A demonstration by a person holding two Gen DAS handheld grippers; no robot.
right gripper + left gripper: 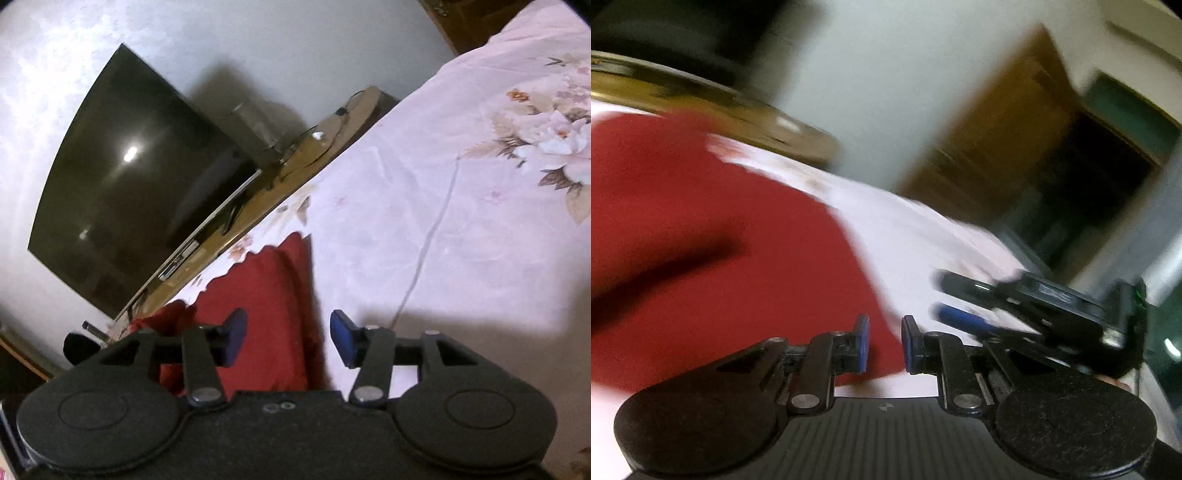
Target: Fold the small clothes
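My left hand-held gripper [884, 343] hung over the near edge of a red garment [713, 236] spread on a bed, its blue-padded fingers [863, 343] a narrow gap apart and closed on nothing. The garment lay on a pale floral bedsheet [923, 240], with one dark fold running across the cloth at left. The left wrist view was badly blurred — I could not tell whether either finger touched the fabric.

To the right in that view, my right hand-held gripper [960, 299] reached in over the sheet, its two fingers spread and clear of the red cloth.

From the right wrist camera, that gripper [288, 339] stood with its fingers [341, 338] wide apart and nothing between them. The left finger sat over the red garment [269, 295], the right one over the bedsheet [443, 221], beside the garment's straight right edge. The garment showed soft ridges and reached up to a scalloped line where the sheet's flower print began.

Beyond the bed, a dark television [140, 177] stood on a wooden counter [258, 192] against a pale wall [258, 37]. A large printed flower [554, 144] marked the sheet at far right — well apart from the garment. In the left wrist view a brown door [997, 140] showed past the bed's end.
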